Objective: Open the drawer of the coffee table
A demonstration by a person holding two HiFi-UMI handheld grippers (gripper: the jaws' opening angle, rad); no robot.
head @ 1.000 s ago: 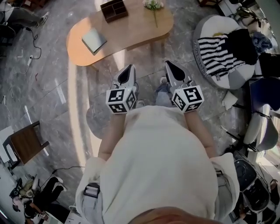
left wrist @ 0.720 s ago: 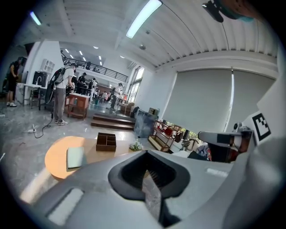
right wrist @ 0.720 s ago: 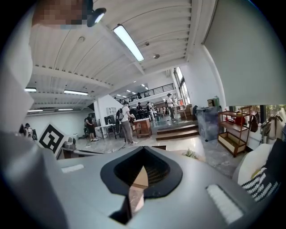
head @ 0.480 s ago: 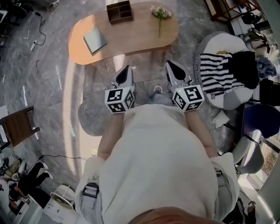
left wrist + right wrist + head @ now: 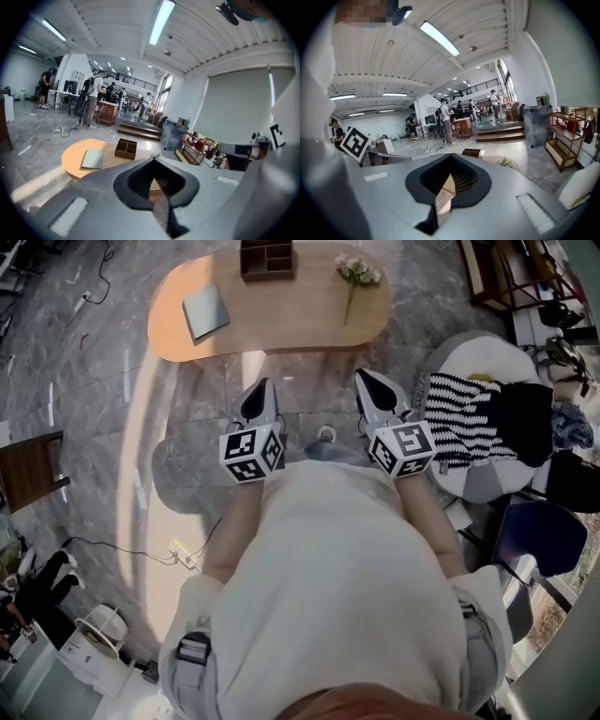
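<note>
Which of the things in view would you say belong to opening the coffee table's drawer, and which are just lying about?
For the job: coffee table, left gripper, right gripper, both shut and empty; no drawer shows yet.
Lying about: notebook, divided box, flowers, striped blanket.

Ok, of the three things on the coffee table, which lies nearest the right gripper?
The bunch of white flowers, at the coffee table's right end in the head view; the brown divided tray sits mid-table, the grey-green book further left.
</note>
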